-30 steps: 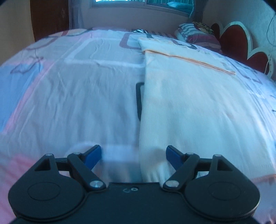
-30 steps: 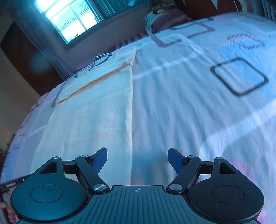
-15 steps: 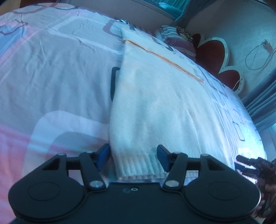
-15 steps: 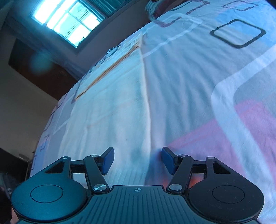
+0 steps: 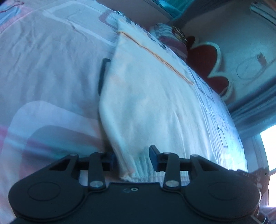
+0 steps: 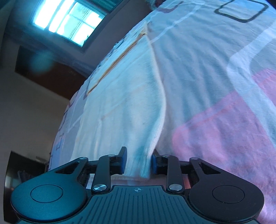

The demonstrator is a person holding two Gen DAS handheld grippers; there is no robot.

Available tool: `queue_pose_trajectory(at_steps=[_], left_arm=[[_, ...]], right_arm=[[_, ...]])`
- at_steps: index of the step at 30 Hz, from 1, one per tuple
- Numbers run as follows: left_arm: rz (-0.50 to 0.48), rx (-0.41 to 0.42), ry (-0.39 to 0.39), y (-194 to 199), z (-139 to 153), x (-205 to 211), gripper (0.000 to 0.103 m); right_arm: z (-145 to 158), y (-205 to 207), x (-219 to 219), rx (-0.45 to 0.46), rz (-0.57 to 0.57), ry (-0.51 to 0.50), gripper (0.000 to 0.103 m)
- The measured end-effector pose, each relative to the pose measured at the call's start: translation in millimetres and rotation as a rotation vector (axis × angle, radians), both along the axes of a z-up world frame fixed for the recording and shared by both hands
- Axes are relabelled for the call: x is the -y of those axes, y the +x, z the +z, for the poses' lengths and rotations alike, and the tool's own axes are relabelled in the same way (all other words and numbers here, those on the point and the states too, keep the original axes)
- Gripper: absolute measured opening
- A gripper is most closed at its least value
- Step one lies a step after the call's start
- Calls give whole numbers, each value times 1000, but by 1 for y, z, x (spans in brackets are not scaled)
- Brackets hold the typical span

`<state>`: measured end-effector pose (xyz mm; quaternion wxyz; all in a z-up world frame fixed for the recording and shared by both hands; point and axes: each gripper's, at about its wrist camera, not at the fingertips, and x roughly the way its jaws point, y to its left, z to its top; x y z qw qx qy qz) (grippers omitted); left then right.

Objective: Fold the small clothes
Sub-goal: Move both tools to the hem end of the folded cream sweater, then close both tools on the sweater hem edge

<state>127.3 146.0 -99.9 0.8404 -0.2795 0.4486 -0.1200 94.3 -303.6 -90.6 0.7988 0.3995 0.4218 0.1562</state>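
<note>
Your left gripper (image 5: pixel 132 157) is closing on the near left corner of the white garment (image 5: pixel 155 103). The ribbed hem is bunched up between the blue pads; the cloth touches the left pad (image 5: pixel 112 159), while the right pad (image 5: pixel 152 153) looks to have a small gap to it, so not clamped yet.

Your right gripper (image 6: pixel 138 162) is closing too, on the near right corner of the same garment (image 6: pixel 129 106). There the cloth fills the gap and both pads look pressed against it, edge pulled up into a ridge.

The garment lies flat on the bed sheet (image 5: pixel 43 69), running lengthwise away from you, with both near corners lifted at the grippers. A thin orange seam (image 5: pixel 155 55) crosses its far end. The sheet is pale with pink blocks and outlined squares; one dark square (image 6: pixel 241 10) sits far right in the right wrist view.

Beyond: a striped pillow (image 5: pixel 172 39) at the head of the bed, a red scalloped headboard (image 5: pixel 207 56), and a bright window (image 6: pixel 69 20) on the far wall.
</note>
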Motion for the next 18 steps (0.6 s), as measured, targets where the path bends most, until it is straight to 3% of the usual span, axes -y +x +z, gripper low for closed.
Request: queue_pose_trajectory(at_steps=[2, 3, 6, 18], left_arm=[[9, -2, -5, 1, -1, -2, 36], [10, -2, 1, 1, 0, -2, 33], [11, -9, 45, 2, 0, -1, 21], [25, 8, 71, -4, 5, -7, 23]], right_arm=[[-1, 2, 2, -5, 3, 0, 24], [-1, 3, 0, -7, 12, -15, 16], [2, 7, -5, -9, 36, -69, 5], [-2, 15, -1, -22, 26, -56, 5]])
